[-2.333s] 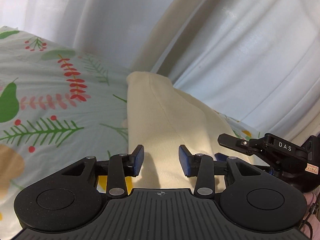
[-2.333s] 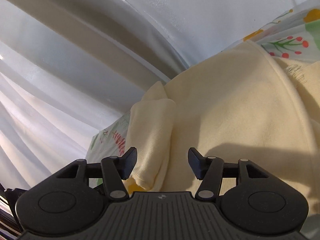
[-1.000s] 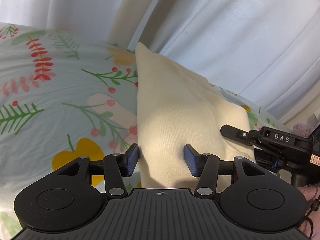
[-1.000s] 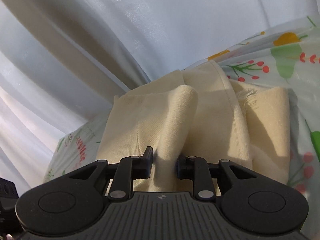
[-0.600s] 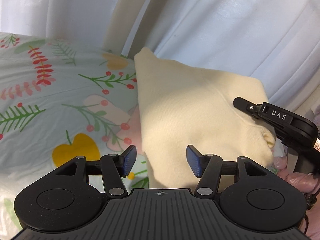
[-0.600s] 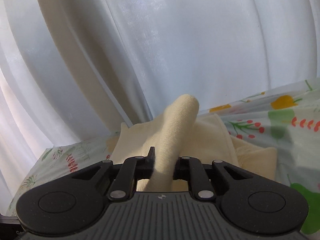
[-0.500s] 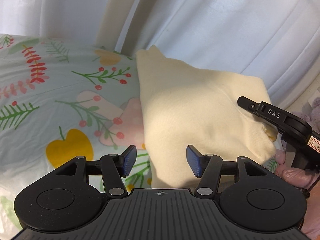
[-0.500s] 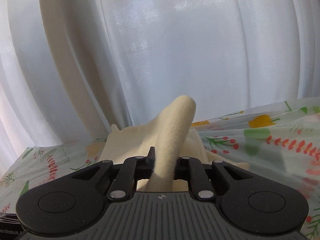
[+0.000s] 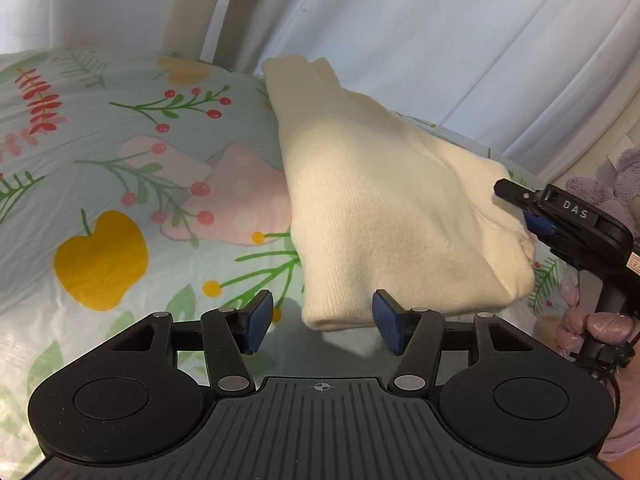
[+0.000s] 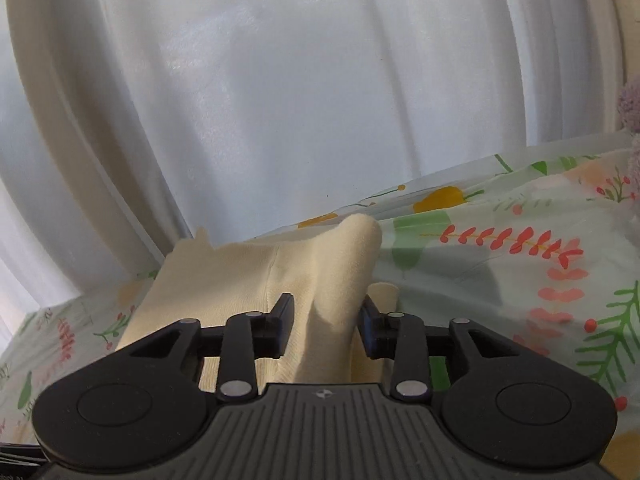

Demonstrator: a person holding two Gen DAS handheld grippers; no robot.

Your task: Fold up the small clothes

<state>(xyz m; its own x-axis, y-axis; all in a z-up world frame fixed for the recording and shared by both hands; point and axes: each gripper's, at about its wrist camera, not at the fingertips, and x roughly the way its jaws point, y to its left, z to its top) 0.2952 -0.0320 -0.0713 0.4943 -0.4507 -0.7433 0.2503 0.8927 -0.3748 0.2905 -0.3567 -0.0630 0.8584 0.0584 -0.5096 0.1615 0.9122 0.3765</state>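
A cream knit garment (image 9: 380,216) lies folded on the floral bedsheet (image 9: 120,160). My left gripper (image 9: 322,320) is open at the garment's near left corner, its blue pads apart and empty, with the cloth edge just ahead of them. My right gripper (image 10: 324,320) has its jaws apart with a raised fold of the garment (image 10: 340,272) standing between them; the pads do not press it. In the left wrist view the right gripper (image 9: 532,216) sits at the garment's right edge.
White and beige curtains (image 10: 280,100) hang close behind the bed. A purple plush toy (image 9: 612,184) sits at the right edge. The sheet (image 10: 520,264) stretches out to the right of the garment.
My right gripper, shut on a raised fold, has lowered it onto the garment and opened. My left gripper has backed off a little and stayed open.
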